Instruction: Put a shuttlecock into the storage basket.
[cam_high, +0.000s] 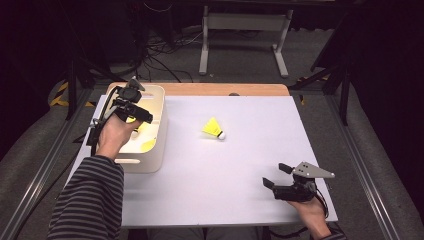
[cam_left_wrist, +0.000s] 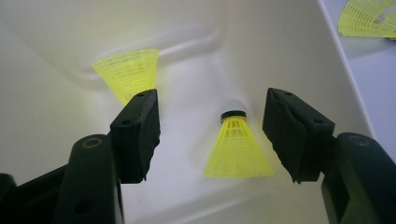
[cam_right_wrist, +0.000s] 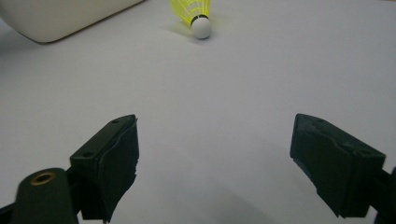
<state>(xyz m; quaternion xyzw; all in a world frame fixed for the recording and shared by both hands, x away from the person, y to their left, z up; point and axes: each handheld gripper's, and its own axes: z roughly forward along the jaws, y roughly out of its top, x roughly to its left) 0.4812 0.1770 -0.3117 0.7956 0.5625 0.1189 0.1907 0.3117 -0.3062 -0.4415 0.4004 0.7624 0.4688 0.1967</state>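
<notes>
shuttlecocks (cam_left_wrist: 238, 147) lie loose in the white bin (cam_high: 159, 145) between the left gripper (cam_left_wrist: 212, 135)'s parted, empty jaws, so a careless withdrawal could snag one back out.

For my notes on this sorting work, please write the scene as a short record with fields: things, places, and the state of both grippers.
work in hand: putting yellow shuttlecocks into a white bin
bin: at the table's left, two shuttlecocks inside
shuttlecock in bin: lies free between the open jaws, not gripped
second shuttlecock in bin: beyond the jaws
shuttlecock on table: mid-table, lying on its side
left gripper: open, over the bin
right gripper: open, empty, near the table's front right
</notes>
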